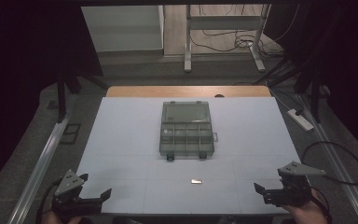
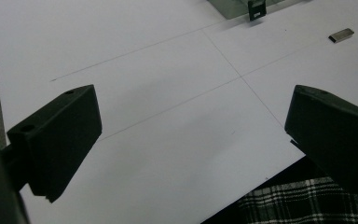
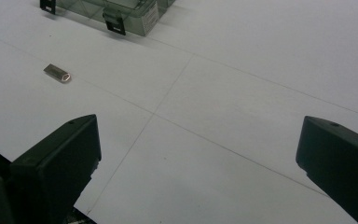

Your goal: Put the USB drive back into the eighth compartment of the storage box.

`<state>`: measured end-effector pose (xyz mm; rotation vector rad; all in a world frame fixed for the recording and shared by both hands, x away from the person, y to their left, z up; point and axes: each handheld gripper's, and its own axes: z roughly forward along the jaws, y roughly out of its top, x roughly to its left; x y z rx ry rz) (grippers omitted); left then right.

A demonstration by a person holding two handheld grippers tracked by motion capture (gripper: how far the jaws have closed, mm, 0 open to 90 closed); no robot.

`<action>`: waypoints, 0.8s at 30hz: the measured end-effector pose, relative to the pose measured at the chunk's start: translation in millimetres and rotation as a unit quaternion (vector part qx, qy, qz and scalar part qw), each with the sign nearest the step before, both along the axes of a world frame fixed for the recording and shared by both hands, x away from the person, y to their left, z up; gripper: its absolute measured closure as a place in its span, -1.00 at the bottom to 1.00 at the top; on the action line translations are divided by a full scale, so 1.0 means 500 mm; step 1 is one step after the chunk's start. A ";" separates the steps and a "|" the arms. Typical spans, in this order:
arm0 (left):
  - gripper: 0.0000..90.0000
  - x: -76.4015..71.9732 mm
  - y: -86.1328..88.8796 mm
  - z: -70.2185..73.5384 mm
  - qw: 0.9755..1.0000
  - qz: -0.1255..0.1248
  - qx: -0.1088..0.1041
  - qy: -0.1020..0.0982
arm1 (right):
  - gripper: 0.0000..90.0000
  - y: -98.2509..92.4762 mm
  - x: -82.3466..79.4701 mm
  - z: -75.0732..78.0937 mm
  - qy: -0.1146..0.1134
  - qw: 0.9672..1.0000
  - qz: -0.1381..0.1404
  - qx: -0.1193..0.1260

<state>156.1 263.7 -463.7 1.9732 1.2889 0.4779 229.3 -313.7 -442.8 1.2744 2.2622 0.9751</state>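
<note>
Both grippers, left [image 1: 94,198] and right [image 1: 266,192], gape wide and empty. Best bring 1 squarely over the near clip [image 1: 196,181], then close across its narrow sides, ahead of the open box [image 1: 187,136].

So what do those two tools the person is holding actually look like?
Both are black. The left gripper and the right gripper each have two blocky, flat-faced jaws, a grey three-cornered plate on top and a black cable trailing behind. Plaid fabric shows in the left gripper view.

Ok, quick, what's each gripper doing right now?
Left gripper: open, holding nothing, over the white table sheet.
Right gripper: open, holding nothing.
</note>
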 end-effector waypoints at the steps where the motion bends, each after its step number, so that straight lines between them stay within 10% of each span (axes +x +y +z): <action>1: -0.91 0.000 0.000 0.000 1.000 0.000 0.000 0.000 | -0.99 0.000 0.000 0.000 0.001 1.000 0.002 0.000; 24: -0.91 0.001 0.000 0.000 1.000 0.001 0.000 0.003 | -1.00 0.020 0.008 -0.001 -0.002 0.999 0.039 0.008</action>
